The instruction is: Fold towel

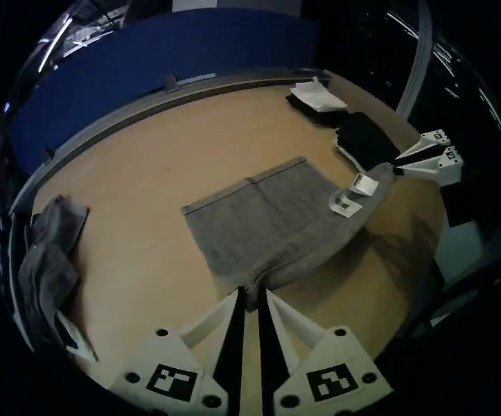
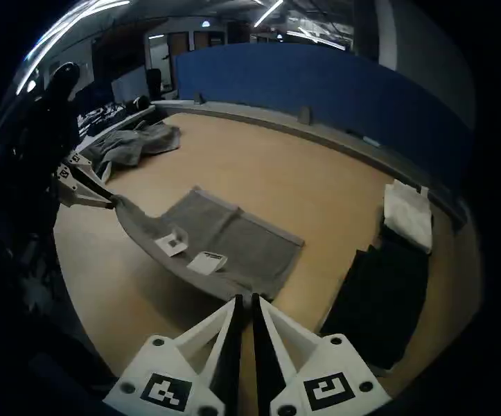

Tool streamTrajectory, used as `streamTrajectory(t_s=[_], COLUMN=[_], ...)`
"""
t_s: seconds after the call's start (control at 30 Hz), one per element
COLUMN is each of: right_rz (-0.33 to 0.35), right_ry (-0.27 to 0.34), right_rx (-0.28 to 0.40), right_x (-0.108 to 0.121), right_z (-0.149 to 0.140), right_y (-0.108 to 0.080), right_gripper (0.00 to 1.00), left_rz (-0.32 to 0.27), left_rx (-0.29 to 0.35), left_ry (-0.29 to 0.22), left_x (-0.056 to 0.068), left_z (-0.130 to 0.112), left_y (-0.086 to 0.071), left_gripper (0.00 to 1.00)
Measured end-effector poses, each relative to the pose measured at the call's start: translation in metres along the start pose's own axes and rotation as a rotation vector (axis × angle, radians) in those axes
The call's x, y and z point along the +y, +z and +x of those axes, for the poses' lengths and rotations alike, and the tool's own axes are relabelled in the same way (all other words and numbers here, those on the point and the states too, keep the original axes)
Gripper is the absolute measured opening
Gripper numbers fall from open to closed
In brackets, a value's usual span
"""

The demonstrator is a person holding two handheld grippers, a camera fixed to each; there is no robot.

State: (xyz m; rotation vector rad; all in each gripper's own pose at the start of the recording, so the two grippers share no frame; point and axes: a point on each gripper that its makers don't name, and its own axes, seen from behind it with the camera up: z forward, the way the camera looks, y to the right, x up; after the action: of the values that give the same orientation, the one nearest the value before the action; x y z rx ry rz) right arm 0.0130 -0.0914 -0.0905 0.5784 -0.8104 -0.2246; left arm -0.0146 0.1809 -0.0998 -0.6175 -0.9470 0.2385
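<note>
Spanning lengthwise between left gripper (image 1: pixel 250 305) and right gripper (image 2: pixel 245 308), grey towel (image 1: pixel 271 215), each clamped on a near corner.

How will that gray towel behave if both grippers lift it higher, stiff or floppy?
Likely floppy: the gray towel sags between the left gripper and right gripper. Probably light: two corner pinches hold its near edge up. Its far part lies on the table, so it may drag.
</note>
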Motion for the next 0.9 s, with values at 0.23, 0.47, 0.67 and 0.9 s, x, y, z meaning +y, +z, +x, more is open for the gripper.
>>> streamTrajectory(t_s=[0.23,0.47,0.67,0.9], right_rz=[-0.006,-0.018,-0.024,-0.016], right_ry=[0.023,0.043,0.064,0.123], right_rx=[-0.011,-0.033,-0.064,-0.101], right_x=[0.019,0.037,0.049,0.060], right_z=[0.011,0.022,0.025,0.022], right_y=[0.027,0.056,0.080,0.105], right_gripper=[0.09,0.09,0.09,0.09], left_rz=[0.001,-0.003,0.006,0.008], left_rx=[-0.026,-0.076,-0.104,-0.156], left_ry=[-0.060,-0.105,-0.104,-0.104], left_x=[-0.019,-0.041,-0.056,-0.066], left_z=[0.017,0.030,0.036,0.030], left_y=[0.020,0.050,0.076,0.102], left_gripper=[0.12,0.12,0.12,0.12])
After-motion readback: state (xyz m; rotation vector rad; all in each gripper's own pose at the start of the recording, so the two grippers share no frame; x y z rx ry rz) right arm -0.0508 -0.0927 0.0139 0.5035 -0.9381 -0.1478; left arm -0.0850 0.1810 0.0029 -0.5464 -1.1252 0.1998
